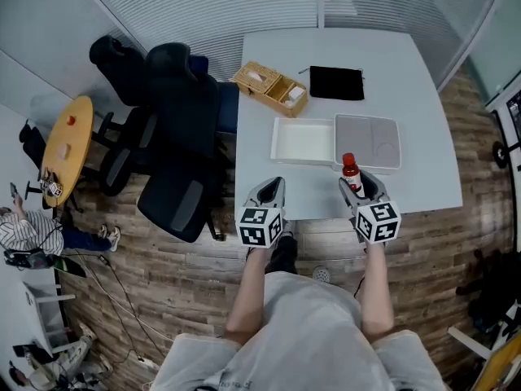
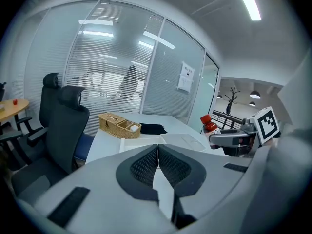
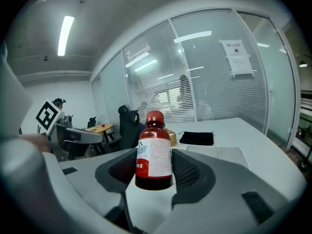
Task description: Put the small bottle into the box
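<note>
Right gripper (image 1: pixel 361 187) is clamped on the small bottle (image 1: pixel 351 172). The jaws press its sides at label height, so it sits upright w/ the red cap on top. Sensible grip: cap is clear of the jaws and the base is free for setting down. Can't tell if the base is touching the tabletop (image 1: pixel 407 63) or just off it.

The box (image 1: pixel 303 142) is white, open-topped & empty, so nothing blocks the drop. The bottle is on the person's side of the box, off to its right. It's directly in front of the grey lid-like tray (image 1: pixel 368 142), which lies against the box's right side.

Left gripper (image 1: pixel 269 194) has its jaws pinched together w/ nothing btwn them. It hangs at the tabletop's near edge, on the person's side of the box. Prob just parked there, since an open box needs no second hand.

Beyond the box are a wicker basket (image 1: pixel 270 88) and a black pouch (image 1: pixel 336 82), both well apart from it and no part of the job.

Task looks early: bottle in hand, not yet in. Next move prob needs a lift over the box rim, then a straight lowering. The bottle is tall & narrow, so it could topple if released tilted.
</note>
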The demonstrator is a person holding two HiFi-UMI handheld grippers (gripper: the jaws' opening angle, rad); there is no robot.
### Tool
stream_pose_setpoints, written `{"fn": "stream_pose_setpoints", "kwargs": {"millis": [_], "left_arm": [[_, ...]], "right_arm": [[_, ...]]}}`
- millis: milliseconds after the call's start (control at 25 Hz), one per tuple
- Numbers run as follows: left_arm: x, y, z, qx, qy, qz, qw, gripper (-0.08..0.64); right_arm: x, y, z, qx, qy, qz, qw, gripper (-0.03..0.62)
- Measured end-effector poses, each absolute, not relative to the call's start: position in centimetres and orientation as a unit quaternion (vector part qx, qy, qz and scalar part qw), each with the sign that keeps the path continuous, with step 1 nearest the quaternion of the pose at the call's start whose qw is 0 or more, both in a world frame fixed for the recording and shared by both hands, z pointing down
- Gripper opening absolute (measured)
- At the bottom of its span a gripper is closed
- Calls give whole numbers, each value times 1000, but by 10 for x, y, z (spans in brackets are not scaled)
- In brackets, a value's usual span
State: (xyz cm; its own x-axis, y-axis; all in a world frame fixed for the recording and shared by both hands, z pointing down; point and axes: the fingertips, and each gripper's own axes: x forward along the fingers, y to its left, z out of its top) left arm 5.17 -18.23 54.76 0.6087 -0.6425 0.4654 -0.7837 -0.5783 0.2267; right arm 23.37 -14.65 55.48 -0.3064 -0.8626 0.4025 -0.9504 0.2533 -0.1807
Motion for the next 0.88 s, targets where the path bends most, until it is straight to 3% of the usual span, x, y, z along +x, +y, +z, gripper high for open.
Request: {"fn": "stream_pose_setpoints", "kwargs": {"millis": [400,880], "left_arm": [[39,-253,562,890,-357,180,219,29],[22,-275,582,901,-329,173,224,29]], "right_arm": [[214,-241,559,513,-808,150,247,222],[200,-283,588,459,-814,121,335,222]]}}
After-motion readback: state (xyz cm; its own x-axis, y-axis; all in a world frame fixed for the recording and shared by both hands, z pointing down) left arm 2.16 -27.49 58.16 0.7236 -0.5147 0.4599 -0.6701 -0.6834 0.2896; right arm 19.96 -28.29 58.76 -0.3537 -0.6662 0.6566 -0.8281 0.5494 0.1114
